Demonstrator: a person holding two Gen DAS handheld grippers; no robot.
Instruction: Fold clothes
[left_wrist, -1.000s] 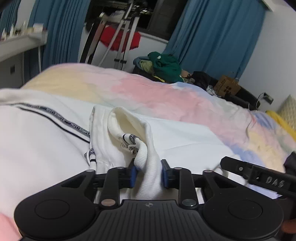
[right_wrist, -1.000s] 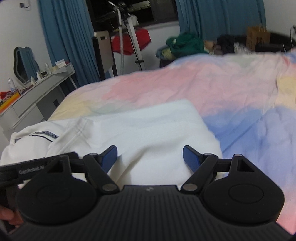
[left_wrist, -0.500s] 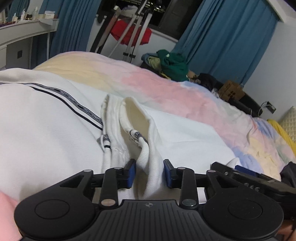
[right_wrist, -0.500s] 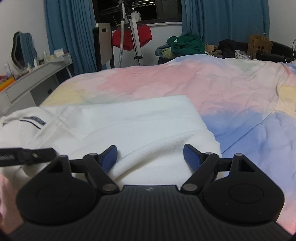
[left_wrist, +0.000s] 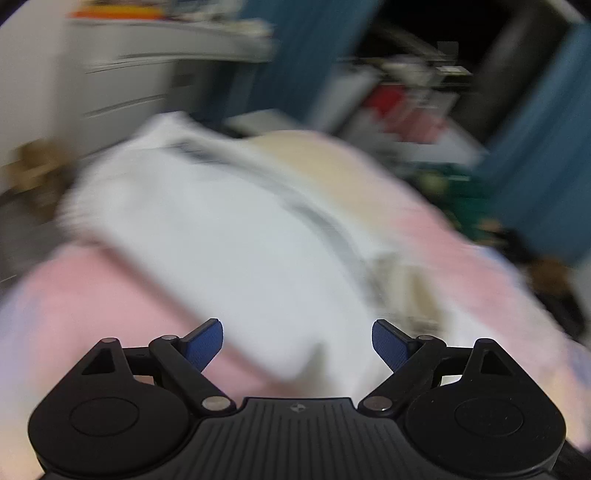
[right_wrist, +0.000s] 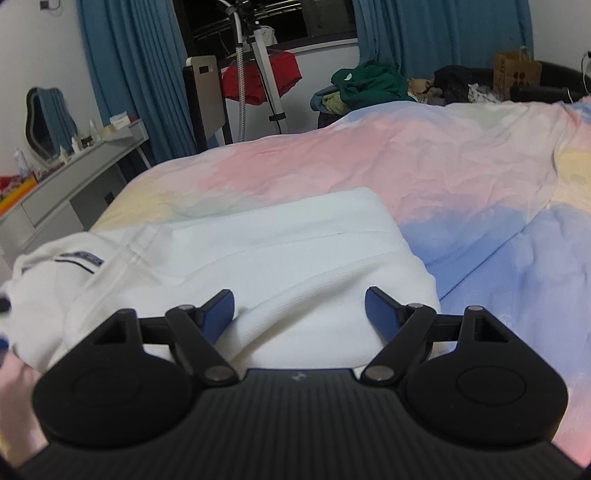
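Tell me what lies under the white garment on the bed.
The white garment lies on the pastel bedspread, which shows all around it. Whatever sits between its folded layers is covered.

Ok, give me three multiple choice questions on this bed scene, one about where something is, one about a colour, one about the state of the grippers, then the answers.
1. Where does the white garment lie?
A. on the grey dresser
B. on the pastel bedspread
C. on the tripod

2. What colour are the curtains?
A. blue
B. yellow
C. white

3. How do the two grippers stand?
A. both shut on cloth
B. only the left one open
C. both open, holding nothing

Answers: 1 B, the garment rests flat on the bedspread. 2 A, blue drapes hang beside the dark window. 3 C, the left gripper and the right gripper both show their blue pads spread wide with no cloth pinched between them.
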